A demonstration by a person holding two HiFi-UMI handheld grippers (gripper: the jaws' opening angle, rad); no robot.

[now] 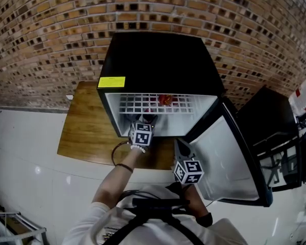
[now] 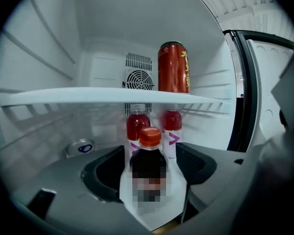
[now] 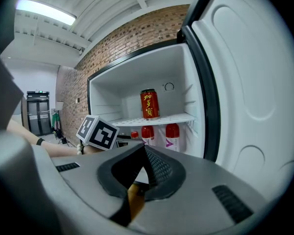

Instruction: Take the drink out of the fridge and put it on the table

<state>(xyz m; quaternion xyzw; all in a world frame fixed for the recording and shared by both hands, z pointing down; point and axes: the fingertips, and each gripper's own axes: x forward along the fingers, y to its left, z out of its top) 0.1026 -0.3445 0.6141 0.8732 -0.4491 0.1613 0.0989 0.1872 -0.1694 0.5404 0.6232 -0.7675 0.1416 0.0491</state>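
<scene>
Dark drink bottle with orange cap (image 2: 148, 170): upright, cap up, inside open black fridge (image 1: 158, 65), below white wire shelf (image 2: 112, 96). Flanked by left gripper (image 2: 152, 155) jaws (spread wide, pads off it). Behind: two red-liquid bottles (image 2: 137, 126). On shelf: tall red can (image 2: 173, 67). Right gripper (image 3: 142, 151) outside, clenched, empty.

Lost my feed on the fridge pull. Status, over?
Left gripper inside fridge, jaws open around orange-capped bottle, not gripping. Right gripper shut, empty, outside. Two red bottles behind, shelf above.
</scene>
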